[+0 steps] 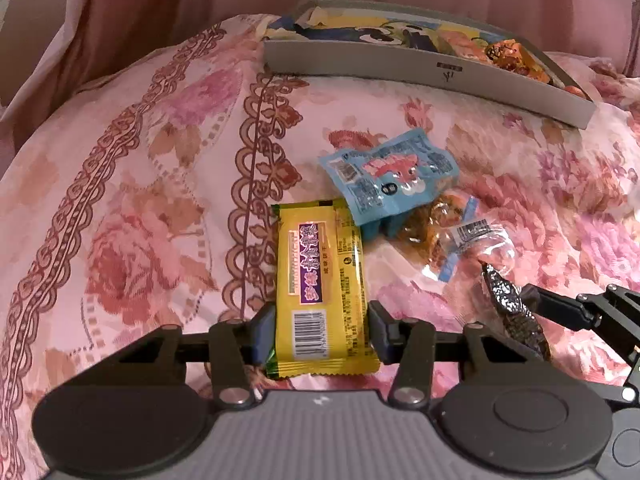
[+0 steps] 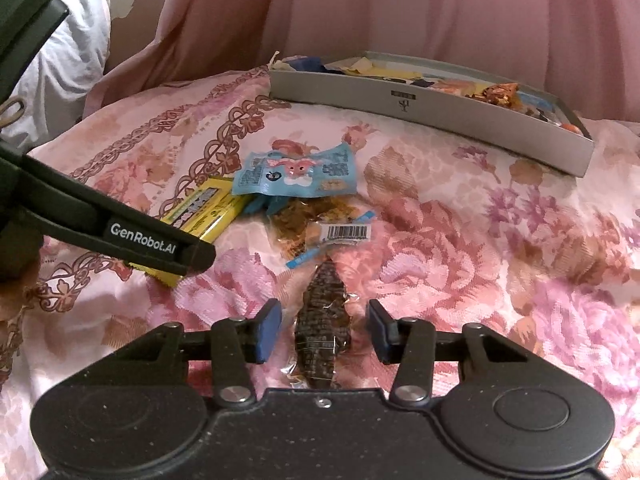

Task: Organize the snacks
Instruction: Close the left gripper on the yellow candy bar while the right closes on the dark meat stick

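My left jaws clamp the yellow wafer pack (image 1: 324, 284); my right jaws straddle the dark snack (image 2: 323, 322) without touching it.
Both are lined up for lifting to the tray (image 1: 424, 66) at twelve o'clock.

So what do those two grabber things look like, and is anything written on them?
Both look alike. The left gripper and the right gripper each have black hinged arms, silver round rivets, blue pads on the fingers, and two round black discs on a dark body. The left one's body is ribbed grey. White letters on its side read GenRobot.AI. No cables or sleeves show.
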